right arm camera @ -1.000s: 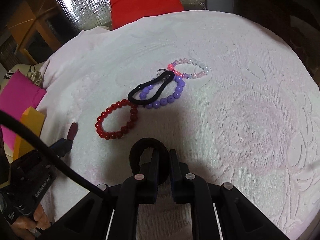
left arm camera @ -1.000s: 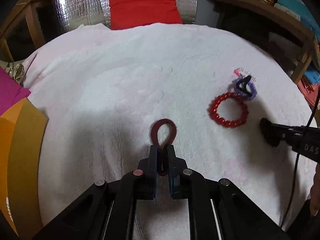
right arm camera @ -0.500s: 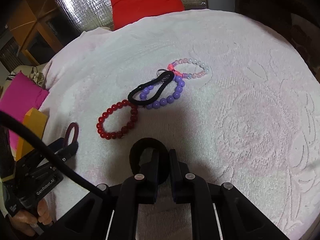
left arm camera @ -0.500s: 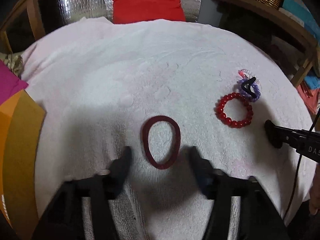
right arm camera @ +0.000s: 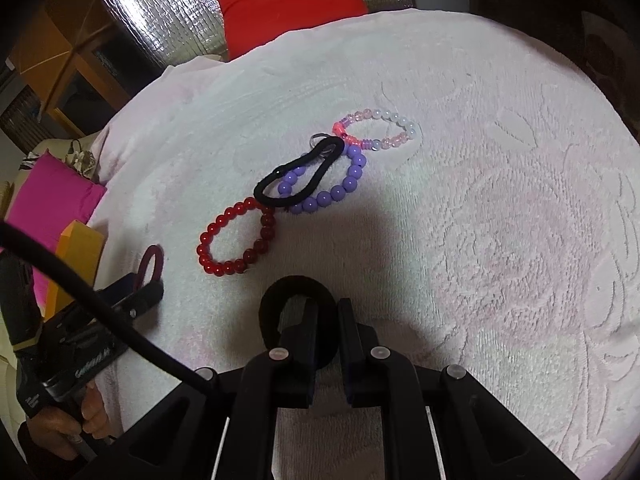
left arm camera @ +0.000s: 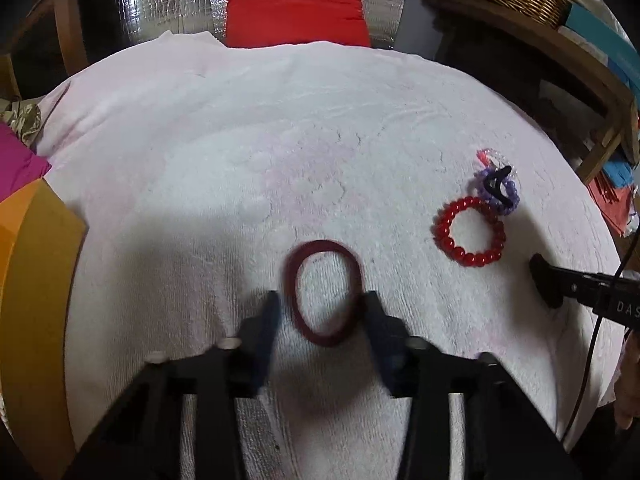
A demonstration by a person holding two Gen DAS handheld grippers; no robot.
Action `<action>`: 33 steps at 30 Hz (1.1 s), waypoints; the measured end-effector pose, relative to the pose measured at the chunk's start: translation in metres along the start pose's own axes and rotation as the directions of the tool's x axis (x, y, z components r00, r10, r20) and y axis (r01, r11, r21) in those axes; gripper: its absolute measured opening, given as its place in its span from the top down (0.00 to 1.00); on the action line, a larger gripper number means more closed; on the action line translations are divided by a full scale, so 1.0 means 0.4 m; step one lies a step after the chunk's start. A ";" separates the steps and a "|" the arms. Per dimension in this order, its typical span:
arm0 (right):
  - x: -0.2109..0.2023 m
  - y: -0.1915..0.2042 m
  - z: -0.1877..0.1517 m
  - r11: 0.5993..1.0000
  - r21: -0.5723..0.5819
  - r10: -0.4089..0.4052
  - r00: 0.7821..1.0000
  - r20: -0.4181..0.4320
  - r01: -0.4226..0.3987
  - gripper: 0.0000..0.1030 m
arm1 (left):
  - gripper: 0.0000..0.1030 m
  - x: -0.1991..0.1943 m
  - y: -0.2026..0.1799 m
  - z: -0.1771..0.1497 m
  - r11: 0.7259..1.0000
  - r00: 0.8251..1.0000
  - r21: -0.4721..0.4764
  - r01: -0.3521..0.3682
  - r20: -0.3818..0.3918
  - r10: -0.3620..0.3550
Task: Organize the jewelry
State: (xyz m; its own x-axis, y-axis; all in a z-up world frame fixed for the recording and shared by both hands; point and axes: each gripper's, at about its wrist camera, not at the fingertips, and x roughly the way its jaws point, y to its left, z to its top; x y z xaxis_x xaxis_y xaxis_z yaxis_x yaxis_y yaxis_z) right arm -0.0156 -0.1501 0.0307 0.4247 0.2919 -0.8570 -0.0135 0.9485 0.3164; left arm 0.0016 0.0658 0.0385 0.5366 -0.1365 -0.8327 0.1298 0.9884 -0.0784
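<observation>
Leftmost, we see the left claw (left arm camera: 320,312), its jaws closing around but not yet pressing the dark red hair tie (left arm camera: 323,292), which lies flat on the white towel (left arm camera: 280,160) covering the tabletop. Right of it rests the red bead bracelet (right arm camera: 236,237), touching a thin black hair tie (right arm camera: 300,178) that overlaps the purple bead bracelet (right arm camera: 328,188); the pale pink bead bracelet (right arm camera: 378,130) follows. Nearest us, the right claw (right arm camera: 326,332) is clamped narrow on a thick black hair tie (right arm camera: 298,322).
</observation>
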 end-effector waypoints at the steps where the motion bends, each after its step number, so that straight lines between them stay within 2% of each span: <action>1: -0.001 -0.002 0.000 1.000 0.003 0.004 1.000 -0.001 -0.004 0.87 | 0.73 0.001 -0.001 0.002 1.000 1.000 0.003 0.002 0.002 -0.002; 5: -0.009 -0.011 -0.003 1.000 0.013 0.017 1.000 -0.004 -0.017 0.87 | 0.87 0.002 -0.015 0.007 1.000 1.000 0.015 0.007 0.007 -0.008; 8: -0.011 -0.015 -0.003 0.999 0.021 0.030 1.000 -0.004 -0.030 0.87 | 0.91 -0.002 -0.020 0.008 1.000 1.000 0.018 0.021 0.013 -0.021; 20: -0.042 -0.042 -0.005 0.996 0.052 0.077 0.997 0.021 -0.078 0.88 | 0.91 -0.055 -0.089 0.009 0.992 0.992 0.050 0.115 0.046 -0.118; 24: -0.052 -0.041 -0.004 0.997 0.042 0.056 0.998 0.043 -0.058 0.88 | 0.91 -0.079 -0.108 0.003 0.992 0.992 0.061 0.110 0.062 -0.114; 27: -0.040 -0.041 -0.005 0.997 0.056 0.045 0.999 0.023 -0.046 0.88 | 0.91 -0.083 -0.110 0.000 0.994 0.993 0.054 0.090 0.068 -0.094; 29: -0.032 -0.032 -0.007 0.999 0.042 0.009 1.000 0.019 -0.009 0.88 | 0.91 -0.070 -0.113 -0.003 0.995 0.994 0.050 0.092 0.050 -0.094; 33: -0.026 -0.024 -0.010 0.999 0.034 -0.009 1.000 0.015 0.009 0.88 | 0.91 -0.033 -0.117 -0.022 0.994 0.995 0.046 0.097 -0.014 -0.097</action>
State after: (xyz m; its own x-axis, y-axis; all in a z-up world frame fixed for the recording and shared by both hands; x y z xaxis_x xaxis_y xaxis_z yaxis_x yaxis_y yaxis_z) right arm -0.0237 -0.1616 0.0352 0.4384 0.2814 -0.8536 0.0211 0.9462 0.3228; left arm -0.0188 0.0221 0.0485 0.5095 -0.2303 -0.8291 0.2198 0.9664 -0.1334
